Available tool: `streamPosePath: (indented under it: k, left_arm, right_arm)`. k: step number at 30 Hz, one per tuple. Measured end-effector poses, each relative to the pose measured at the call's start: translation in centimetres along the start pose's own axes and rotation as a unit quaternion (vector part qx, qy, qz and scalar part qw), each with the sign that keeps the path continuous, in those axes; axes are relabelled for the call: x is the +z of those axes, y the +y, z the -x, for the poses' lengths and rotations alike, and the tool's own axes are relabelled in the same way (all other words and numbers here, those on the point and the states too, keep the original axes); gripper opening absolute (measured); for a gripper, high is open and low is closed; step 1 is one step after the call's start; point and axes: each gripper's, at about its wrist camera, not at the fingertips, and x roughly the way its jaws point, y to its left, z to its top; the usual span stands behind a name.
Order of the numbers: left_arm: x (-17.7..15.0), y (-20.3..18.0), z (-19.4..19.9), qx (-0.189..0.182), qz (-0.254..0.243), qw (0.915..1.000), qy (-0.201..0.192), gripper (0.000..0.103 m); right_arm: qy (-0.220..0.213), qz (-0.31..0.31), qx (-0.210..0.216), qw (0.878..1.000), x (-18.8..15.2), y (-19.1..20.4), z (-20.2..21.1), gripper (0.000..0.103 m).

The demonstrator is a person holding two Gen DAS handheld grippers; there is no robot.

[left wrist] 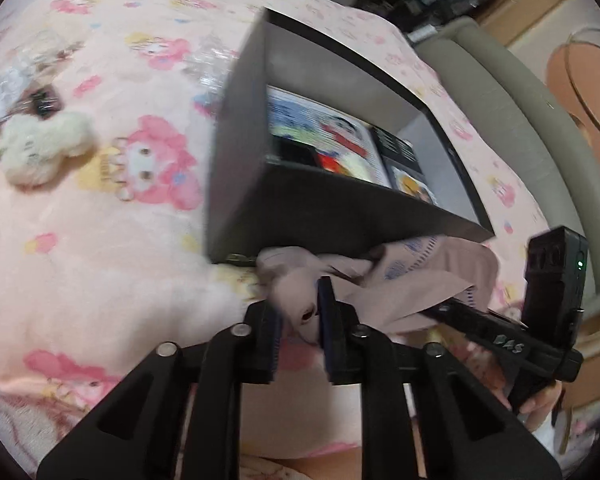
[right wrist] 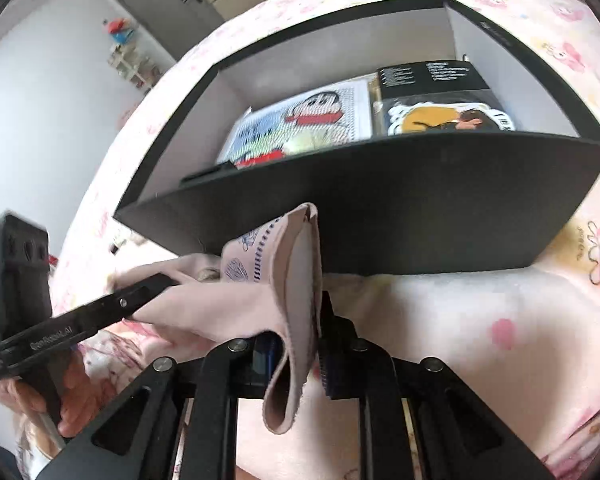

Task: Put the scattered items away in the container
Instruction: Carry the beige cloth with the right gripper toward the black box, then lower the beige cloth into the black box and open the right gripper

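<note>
A pale pink cloth (left wrist: 400, 292) with a blue printed label hangs in front of the black box (left wrist: 340, 208), just above the pink blanket. My left gripper (left wrist: 300, 312) is shut on its bunched left end. My right gripper (right wrist: 296, 340) is shut on a folded edge of the same cloth (right wrist: 240, 300). Each gripper shows in the other's view: the right one (left wrist: 440, 306) at the right, the left one (right wrist: 168, 280) at the left. The open box (right wrist: 380, 208) holds a cartoon picture card (right wrist: 308, 120), a black packet (right wrist: 432, 74) and a yellow sticker sheet (right wrist: 440, 120).
A white plush toy (left wrist: 40, 152), a small black item (left wrist: 44, 104) and clear plastic wrapping (left wrist: 20, 72) lie on the cartoon-print blanket (left wrist: 100, 260) left of the box. A grey-green bed frame (left wrist: 520, 100) runs along the right. A hand (right wrist: 40, 400) holds the left gripper.
</note>
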Motion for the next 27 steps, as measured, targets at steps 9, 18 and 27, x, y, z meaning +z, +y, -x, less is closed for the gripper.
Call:
streamPosePath:
  k: [9, 18, 27]
  left_arm:
    - [0.8, 0.9, -2.8, 0.038, 0.018, 0.9981, 0.046, 0.066]
    - [0.4, -1.1, -3.8, 0.031, -0.036, 0.9976, 0.050, 0.005]
    - [2.5, -6.4, 3.6, -0.041, -0.083, 0.9951, -0.035, 0.004]
  right_arm:
    - [0.005, -0.053, 0.027, 0.998, 1.1, -3.1, 1.3, 0.034]
    - [0.020, -0.039, 0.019, 0.999, 1.4, -3.8, 0.5, 0.010]
    - [-0.055, 0.028, 0.063, 0.996, 4.2, -0.1, 8.0, 0.010]
